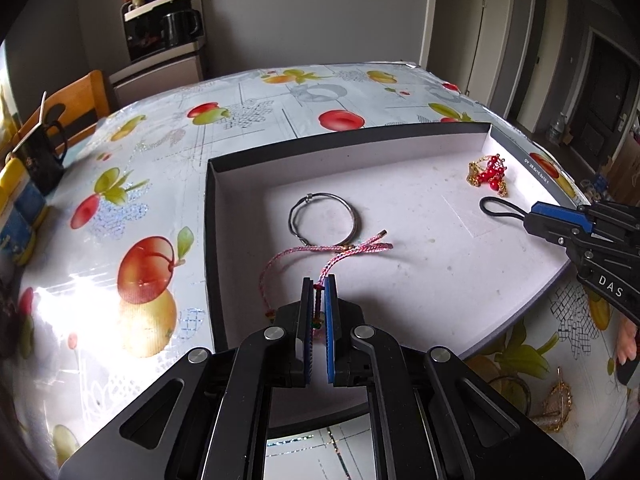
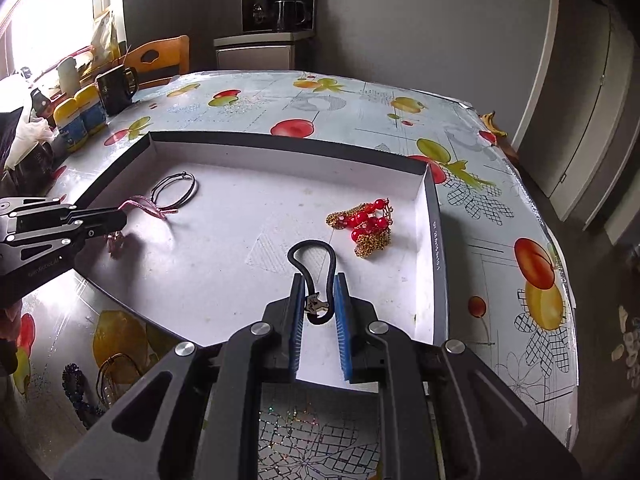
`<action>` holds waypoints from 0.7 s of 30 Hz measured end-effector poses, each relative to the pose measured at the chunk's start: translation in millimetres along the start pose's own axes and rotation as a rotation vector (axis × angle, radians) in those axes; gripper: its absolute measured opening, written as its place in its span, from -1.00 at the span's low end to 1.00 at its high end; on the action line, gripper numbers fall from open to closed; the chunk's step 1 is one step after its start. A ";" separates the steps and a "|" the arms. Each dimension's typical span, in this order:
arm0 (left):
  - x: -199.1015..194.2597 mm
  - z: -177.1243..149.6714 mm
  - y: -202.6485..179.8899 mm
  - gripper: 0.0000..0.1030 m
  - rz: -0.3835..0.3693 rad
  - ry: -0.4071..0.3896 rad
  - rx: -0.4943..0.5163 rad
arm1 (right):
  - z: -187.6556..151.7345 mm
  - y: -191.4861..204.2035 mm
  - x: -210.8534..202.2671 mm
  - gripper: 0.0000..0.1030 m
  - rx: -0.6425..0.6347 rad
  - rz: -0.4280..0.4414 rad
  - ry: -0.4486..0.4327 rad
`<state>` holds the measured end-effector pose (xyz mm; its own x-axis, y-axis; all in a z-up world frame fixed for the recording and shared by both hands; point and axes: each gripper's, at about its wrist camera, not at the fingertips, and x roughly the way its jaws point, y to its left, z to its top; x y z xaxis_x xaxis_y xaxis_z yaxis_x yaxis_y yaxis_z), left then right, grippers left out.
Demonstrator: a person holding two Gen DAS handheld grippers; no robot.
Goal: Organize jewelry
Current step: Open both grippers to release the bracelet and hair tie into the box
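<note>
A shallow box with a white floor and dark rim (image 1: 208,216) (image 2: 436,216) lies on the table. My left gripper (image 1: 319,284) is shut on a pink braided cord bracelet (image 1: 340,249), whose loop trails onto the box floor; it also shows in the right wrist view (image 2: 140,204). A thin metal bangle (image 1: 325,218) (image 2: 176,190) lies just beyond it. My right gripper (image 2: 319,280) is partly closed around a black cord bracelet (image 2: 314,256) (image 1: 500,205) with a small metal charm, over the box floor. A red bead and gold chain piece (image 1: 489,175) (image 2: 366,222) lies near the box's right wall.
More jewelry lies on the fruit-print tablecloth in front of the box: a dark beaded piece (image 2: 76,392), thin bangles (image 2: 116,372) and a gold piece (image 1: 558,404). A black mug (image 2: 116,88), yellow-lidded jars (image 2: 80,120) and a wooden chair (image 1: 76,108) stand at the left.
</note>
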<state>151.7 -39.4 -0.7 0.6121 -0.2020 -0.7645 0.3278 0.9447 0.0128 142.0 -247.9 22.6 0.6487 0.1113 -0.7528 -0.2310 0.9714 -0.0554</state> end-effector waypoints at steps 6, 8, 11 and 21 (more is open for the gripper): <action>-0.6 -0.1 -0.2 -0.86 -0.001 -0.007 -0.002 | -0.1 -1.6 1.3 -0.71 0.015 0.013 0.001; -0.1 0.2 1.7 -0.69 -0.011 -0.006 -0.013 | -0.1 -2.1 1.2 -0.71 0.016 0.014 0.000; -1.1 0.1 1.6 -0.61 0.003 -0.013 -0.009 | -0.4 -3.5 1.7 -0.71 0.022 0.020 -0.005; -9.2 -0.6 -4.8 0.01 0.015 -0.053 0.027 | 1.6 -5.9 -15.7 -0.11 0.035 0.022 -0.088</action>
<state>144.1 -41.9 5.9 0.6538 -0.2023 -0.7291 0.3372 0.9405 0.0414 134.4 -255.0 35.8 0.7055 0.1492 -0.6928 -0.2214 0.9751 -0.0154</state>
